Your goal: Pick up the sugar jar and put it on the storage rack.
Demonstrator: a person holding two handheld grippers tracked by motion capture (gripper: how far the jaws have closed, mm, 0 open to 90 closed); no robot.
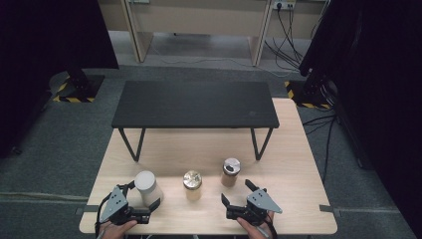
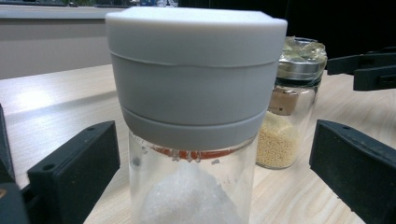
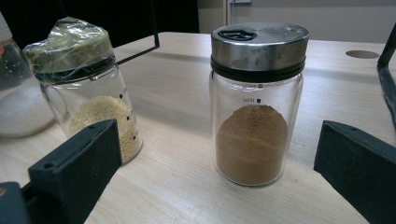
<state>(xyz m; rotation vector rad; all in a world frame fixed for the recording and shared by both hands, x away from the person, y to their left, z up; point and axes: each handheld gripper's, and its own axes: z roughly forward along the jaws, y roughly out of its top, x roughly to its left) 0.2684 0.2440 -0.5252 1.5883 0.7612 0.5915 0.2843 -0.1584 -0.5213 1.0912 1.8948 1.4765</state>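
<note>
1. Grey carpet surrounds a pale wooden bench, with a low black shelf standing on its far half and three jars lined up on the near half.
2. At the left end of the row stands the white-capped jar, holding white grains; the left tool sits right at it, its jaws spread to either side of the glass body and not yet pressing it, as the left gripper view shows.
3. In the middle stands the foil-topped jar of yellow grains, untouched and apart from both tools.
4. To the right stands the steel-lidded jar of brown powder, upright on the bench; the right tool is just short of it, jaws wide and released, with the jar framed between them in the right gripper view but farther off.
5. Judged from this, nothing has been lifted: all three jars rest on the bench and the shelf top is bare.
6. What seems left is nearly everything: closing the left tool on the white-capped jar, advancing the right tool to the steel-lidded jar, then moving them.
</note>
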